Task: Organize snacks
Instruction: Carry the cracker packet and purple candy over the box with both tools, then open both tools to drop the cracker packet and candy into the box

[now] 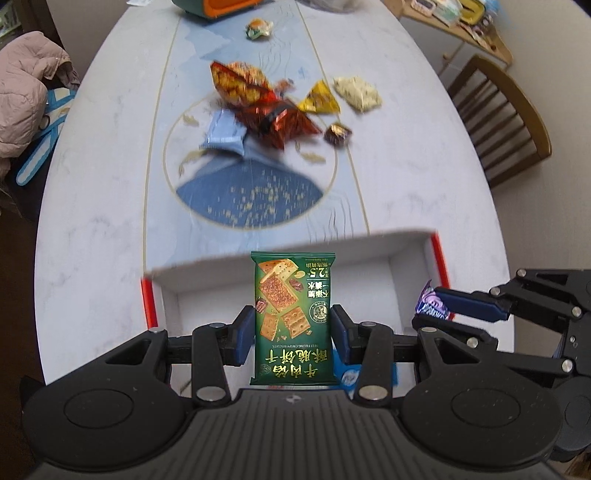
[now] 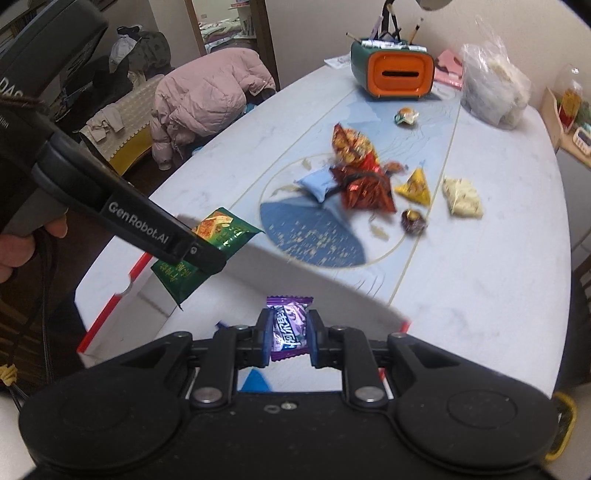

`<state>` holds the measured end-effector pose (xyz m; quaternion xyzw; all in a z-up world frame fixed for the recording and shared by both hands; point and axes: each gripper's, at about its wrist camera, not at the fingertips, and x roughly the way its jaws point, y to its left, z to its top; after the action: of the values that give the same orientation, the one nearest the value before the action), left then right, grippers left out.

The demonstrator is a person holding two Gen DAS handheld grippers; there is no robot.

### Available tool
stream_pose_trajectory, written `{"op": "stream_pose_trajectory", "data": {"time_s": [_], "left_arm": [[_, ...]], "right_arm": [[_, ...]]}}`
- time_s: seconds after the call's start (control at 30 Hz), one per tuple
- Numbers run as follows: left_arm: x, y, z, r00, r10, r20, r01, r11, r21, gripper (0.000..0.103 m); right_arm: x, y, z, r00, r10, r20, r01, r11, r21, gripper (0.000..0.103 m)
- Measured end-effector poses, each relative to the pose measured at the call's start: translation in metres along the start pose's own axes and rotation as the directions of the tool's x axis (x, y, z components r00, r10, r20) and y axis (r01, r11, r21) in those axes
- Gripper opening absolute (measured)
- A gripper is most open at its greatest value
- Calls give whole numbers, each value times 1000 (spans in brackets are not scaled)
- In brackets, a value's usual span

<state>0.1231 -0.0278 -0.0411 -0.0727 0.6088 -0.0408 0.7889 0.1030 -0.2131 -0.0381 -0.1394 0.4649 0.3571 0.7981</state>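
Fingers of left gripper clamp a green foil biscuit packet; right gripper pinches a purple wrapped candy; both held over a white open box with red edges on the pale marbled worktop; loose snack pile farther off.

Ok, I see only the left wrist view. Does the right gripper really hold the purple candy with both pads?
Observer: Yes, the right gripper is shut on the purple candy across its middle; one twisted end sticks out in front.
Operator: And what is cut off at the top edge of my view?
Observer: A green holder with an orange front and a slot in it; pens stand in its top.
Operator: Is anything beside it?
Observer: A clear plastic bag, full of something pale, stands to its right.
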Motion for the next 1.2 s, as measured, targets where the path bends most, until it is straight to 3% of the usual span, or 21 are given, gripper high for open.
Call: {"op": "stream_pose_trajectory", "data": {"time_s": [0.57,1.2], "left_arm": [[58,2,-53,989,44,-145,-38,998,42,43],[93,4,-68,976,67,-207,-57,997,53,43]], "right_arm": [[51,27,-58,990,-1,-140,15,995,95,17],[75,27,-75,978,-20,-208,59,982,179,18]]}}
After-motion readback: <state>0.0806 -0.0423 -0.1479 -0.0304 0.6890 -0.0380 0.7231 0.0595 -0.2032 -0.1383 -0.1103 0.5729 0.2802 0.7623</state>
